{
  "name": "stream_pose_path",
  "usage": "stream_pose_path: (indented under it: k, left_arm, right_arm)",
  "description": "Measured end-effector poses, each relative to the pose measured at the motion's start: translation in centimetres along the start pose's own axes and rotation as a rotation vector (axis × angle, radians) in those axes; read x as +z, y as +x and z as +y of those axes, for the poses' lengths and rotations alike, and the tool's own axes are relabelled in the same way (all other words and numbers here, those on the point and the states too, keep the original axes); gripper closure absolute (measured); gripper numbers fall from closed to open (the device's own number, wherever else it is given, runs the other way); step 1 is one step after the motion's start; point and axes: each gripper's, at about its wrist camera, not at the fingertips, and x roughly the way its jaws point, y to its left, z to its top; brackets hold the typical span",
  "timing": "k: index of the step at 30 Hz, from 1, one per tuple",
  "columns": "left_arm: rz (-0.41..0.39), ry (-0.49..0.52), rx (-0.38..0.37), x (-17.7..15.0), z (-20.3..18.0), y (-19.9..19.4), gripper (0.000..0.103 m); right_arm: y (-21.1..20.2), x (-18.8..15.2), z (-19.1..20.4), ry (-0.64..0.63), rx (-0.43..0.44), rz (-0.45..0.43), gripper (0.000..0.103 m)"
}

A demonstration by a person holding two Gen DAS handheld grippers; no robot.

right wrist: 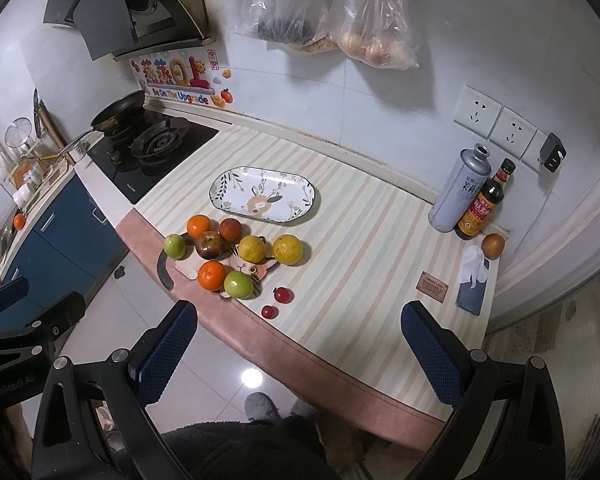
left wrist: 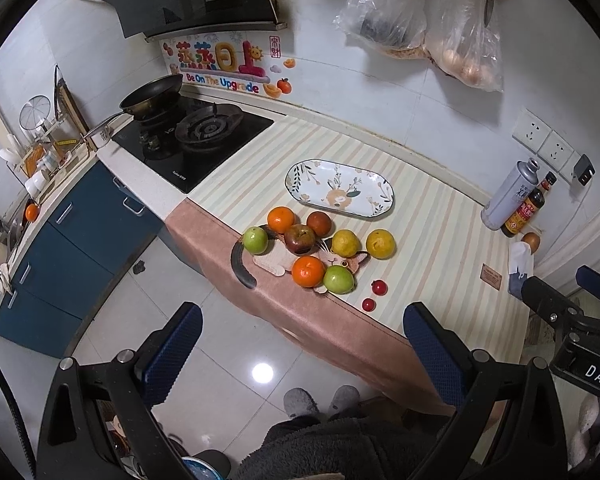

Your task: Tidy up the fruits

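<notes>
Several fruits lie in a cluster on a cat-shaped mat [left wrist: 276, 262] near the counter's front edge: two oranges [left wrist: 281, 219] [left wrist: 308, 271], two green apples [left wrist: 255, 239] [left wrist: 339, 279], a dark red apple [left wrist: 300, 239], a brown-red fruit [left wrist: 319, 223], two yellow citrus [left wrist: 345, 243] [left wrist: 380, 243]. Two small red tomatoes [left wrist: 379, 287] [left wrist: 368, 304] sit beside them. An oval flowered plate [left wrist: 300, 184] [right wrist: 300, 196] lies bare behind the cluster [right wrist: 236, 256]. My left gripper [left wrist: 302, 344] and right gripper [right wrist: 298, 344] both hang open above the counter's edge, holding nothing.
A gas stove [left wrist: 196, 136] with a frying pan [left wrist: 152, 96] stands to the left. At the right are a grey canister [right wrist: 460, 192], a sauce bottle [right wrist: 482, 208], an onion [right wrist: 493, 245], a tissue on a phone [right wrist: 472, 280] and a small card [right wrist: 433, 286]. Plastic bags [right wrist: 332, 12] hang on the wall.
</notes>
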Motion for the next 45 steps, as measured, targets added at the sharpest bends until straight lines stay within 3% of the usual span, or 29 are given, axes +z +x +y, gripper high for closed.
stream_pose_path:
  k: [31,37,41,45]
  left_arm:
    - [-0.026,-0.031,0.028,1.0,-0.4,0.4,0.000]
    - [-0.028,-0.088,0.194,2.2,1.6,5.8,0.000]
    - [0.053,-0.095,0.303,2.3,3.5,11.4,0.000]
    - [0.158,-0.112,0.313,2.5,5.8,16.7,0.000]
  right_arm:
    - [0.4,-0.2,-1.1,0.035,0.034,-0.011,0.000]
    - [6.1,0.6,-2.8,0.103,0.148,0.035,0.000]
    - [12.7,1.0,-2.4,0.126,0.248,0.128,0.000]
    - [20.0,0.9,-1.0,0.140,0.298,0.220,0.001]
